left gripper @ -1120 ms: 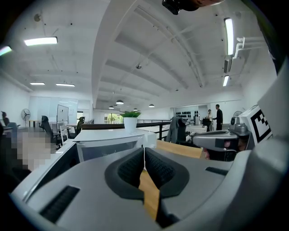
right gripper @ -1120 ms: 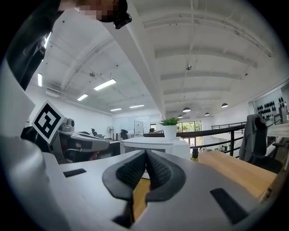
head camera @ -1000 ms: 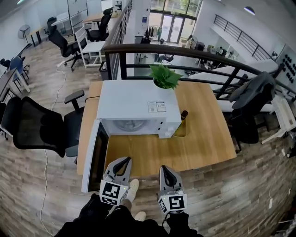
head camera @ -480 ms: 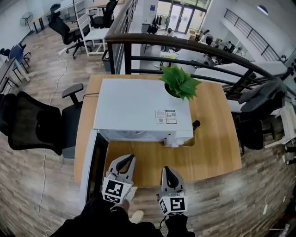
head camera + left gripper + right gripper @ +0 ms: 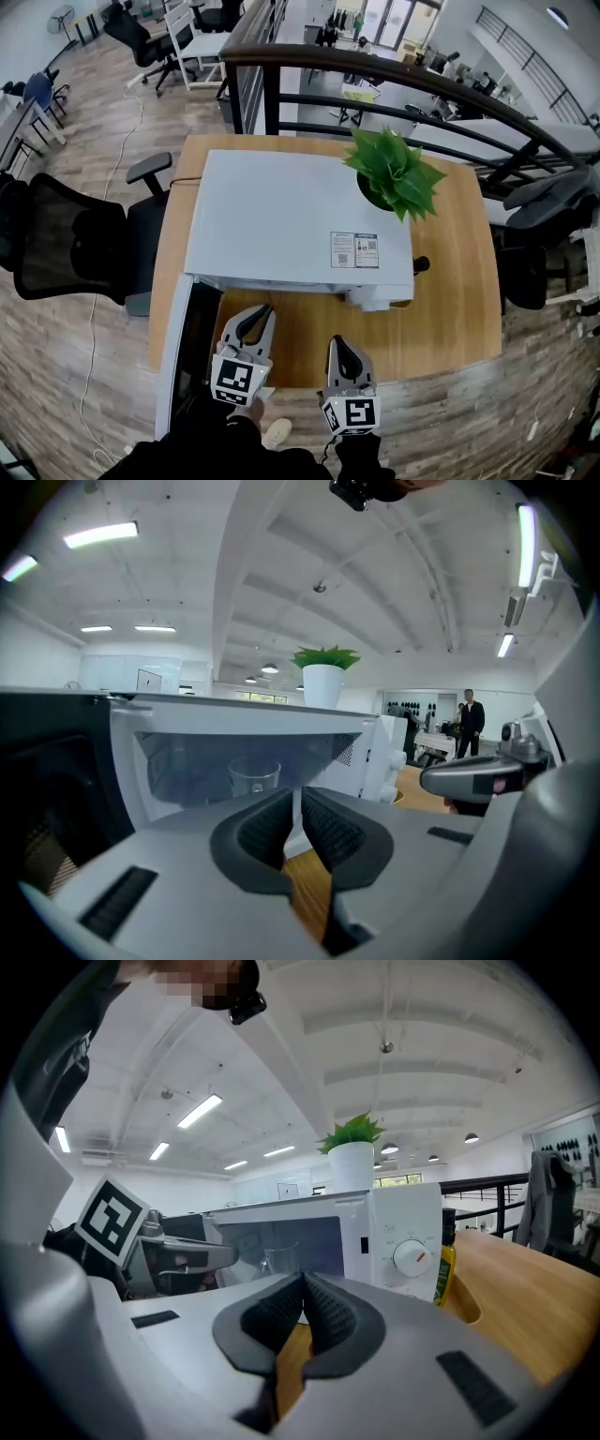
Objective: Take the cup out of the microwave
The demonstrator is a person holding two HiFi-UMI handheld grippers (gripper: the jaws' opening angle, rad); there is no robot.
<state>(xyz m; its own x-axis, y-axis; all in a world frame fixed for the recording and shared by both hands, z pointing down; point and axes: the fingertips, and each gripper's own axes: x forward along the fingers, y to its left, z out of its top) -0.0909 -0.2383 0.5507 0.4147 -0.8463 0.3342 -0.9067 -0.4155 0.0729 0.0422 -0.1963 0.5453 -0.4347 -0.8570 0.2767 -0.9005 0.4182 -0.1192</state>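
The white microwave [image 5: 298, 220] stands on the wooden table [image 5: 450, 319], its door [image 5: 187, 347] swung wide open at its left side. A clear glass cup [image 5: 254, 778] sits upright inside the microwave; whether it holds anything cannot be told. Just in front of the microwave, the left gripper [image 5: 298, 803] and the right gripper [image 5: 303, 1288] each have their jaws clenched together on nothing. A potted plant [image 5: 394, 173] stands on the microwave's top. A yellow bottle [image 5: 444, 1265] stands just beside its right wall.
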